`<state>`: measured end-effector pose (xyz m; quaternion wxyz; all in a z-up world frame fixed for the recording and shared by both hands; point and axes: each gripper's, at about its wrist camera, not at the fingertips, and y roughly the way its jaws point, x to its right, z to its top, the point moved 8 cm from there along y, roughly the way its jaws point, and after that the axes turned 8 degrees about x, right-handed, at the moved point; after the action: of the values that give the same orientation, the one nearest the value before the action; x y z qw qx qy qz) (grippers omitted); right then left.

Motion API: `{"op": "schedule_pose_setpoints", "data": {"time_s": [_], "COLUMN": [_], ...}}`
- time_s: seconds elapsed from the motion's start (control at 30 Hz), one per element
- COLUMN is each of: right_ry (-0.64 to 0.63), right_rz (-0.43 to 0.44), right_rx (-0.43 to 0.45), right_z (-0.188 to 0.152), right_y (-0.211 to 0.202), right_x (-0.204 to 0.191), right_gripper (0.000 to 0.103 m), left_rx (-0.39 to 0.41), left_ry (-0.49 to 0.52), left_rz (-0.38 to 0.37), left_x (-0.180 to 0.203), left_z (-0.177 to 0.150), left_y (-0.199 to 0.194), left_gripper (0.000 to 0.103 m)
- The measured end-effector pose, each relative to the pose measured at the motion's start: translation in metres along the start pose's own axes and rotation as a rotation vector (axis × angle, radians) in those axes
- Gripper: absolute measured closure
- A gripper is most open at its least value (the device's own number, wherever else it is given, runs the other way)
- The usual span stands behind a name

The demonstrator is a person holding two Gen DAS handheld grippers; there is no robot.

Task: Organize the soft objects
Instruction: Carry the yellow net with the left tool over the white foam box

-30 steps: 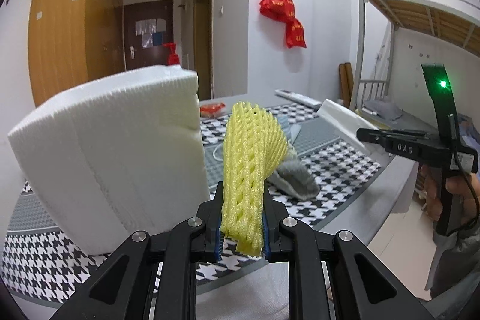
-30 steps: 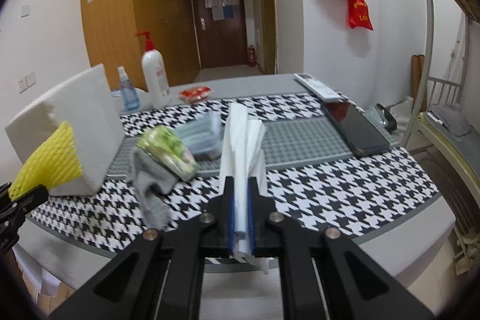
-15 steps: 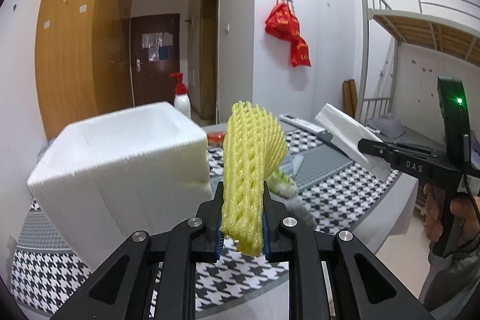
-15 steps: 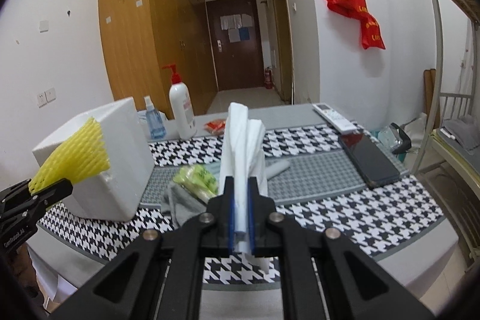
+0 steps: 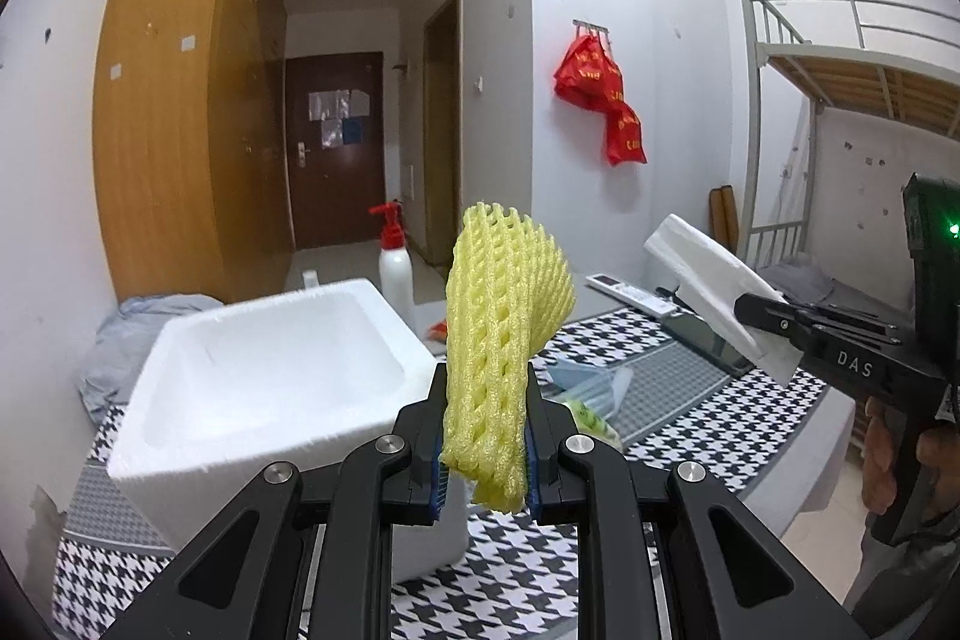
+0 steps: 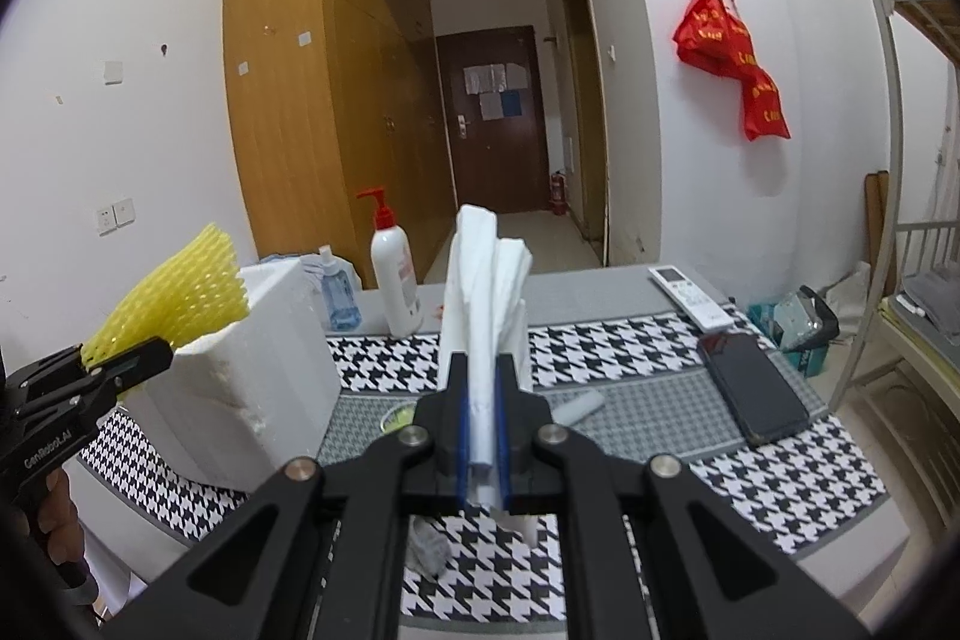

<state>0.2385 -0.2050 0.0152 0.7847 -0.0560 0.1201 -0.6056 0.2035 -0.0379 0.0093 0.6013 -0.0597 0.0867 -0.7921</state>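
Evidently nothing has been placed: the white foam box (image 5: 264, 370) on the desk (image 6: 630, 358) is seen empty. A yellow foam net (image 5: 498, 346) is clamped in the left tool (image 5: 485, 466), folded white foam sheets (image 6: 486, 316) in the right tool (image 6: 483, 448); a grey sock (image 6: 427, 550) and green packet (image 5: 591, 415) lie unsorted.

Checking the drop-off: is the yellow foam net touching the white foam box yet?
Cannot tell. In the right wrist view the yellow foam net overlaps the white foam box rim; the left wrist view shows it clamped in the left gripper, no clear gap.

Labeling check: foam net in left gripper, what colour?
Yellow foam net, clearest in the left wrist view.
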Motion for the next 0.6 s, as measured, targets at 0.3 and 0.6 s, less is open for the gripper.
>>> {"op": "schedule_pose_setpoints", "data": {"time_s": [0.3, 0.6], "right_ry": [-0.008, -0.025], "right_rz": [0.042, 0.077], "right_rx": [0.033, 0.042], "right_z": [0.018, 0.028], "right_y": [0.005, 0.013], "right_x": [-0.011, -0.024], "right_gripper": [0.093, 0.093], "left_rx": [0.035, 0.058], "left_ry": [-0.001, -0.019], "left_rz": [0.039, 0.092], "left_x": [-0.007, -0.029], "left_z": [0.016, 0.026], "left_y": [0.001, -0.002], "left_gripper": [0.083, 0.083]}}
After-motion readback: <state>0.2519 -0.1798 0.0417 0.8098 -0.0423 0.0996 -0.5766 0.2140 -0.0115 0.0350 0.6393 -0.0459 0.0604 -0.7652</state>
